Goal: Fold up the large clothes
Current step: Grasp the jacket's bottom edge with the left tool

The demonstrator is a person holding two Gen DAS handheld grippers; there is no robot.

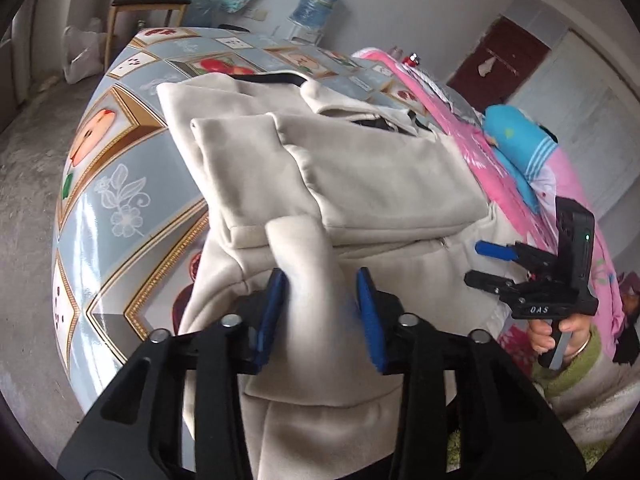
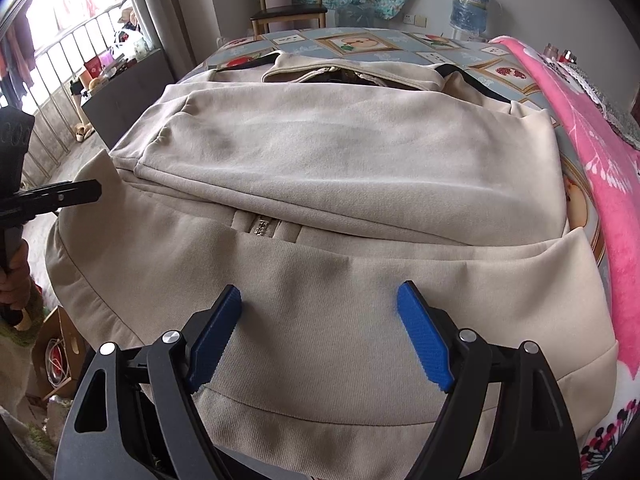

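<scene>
A large beige zip jacket (image 1: pixel 380 176) lies on a table with a patterned oilcloth (image 1: pixel 120 184), its sleeves folded across the body. In the left wrist view, my left gripper (image 1: pixel 322 312) stands at the jacket's near left hem. A raised ridge of beige cloth fills the gap between its blue pads, so it is shut on the fabric. The right wrist view shows the jacket (image 2: pixel 320 160) with that corner lifted beside the left gripper's black finger (image 2: pixel 80 194). My right gripper (image 2: pixel 320 320) hangs open over the lower body panel with nothing between its pads. It also shows from the side as the right gripper (image 1: pixel 480 264).
A pink blanket (image 2: pixel 592 140) runs along the table's right side, with a blue cushion (image 1: pixel 516 136) on it. A wooden chair (image 2: pixel 288 12) and a water bottle (image 2: pixel 470 4) stand behind the table. A hand (image 1: pixel 560 336) holds the right gripper's handle. Bare concrete floor (image 1: pixel 28 200) lies left.
</scene>
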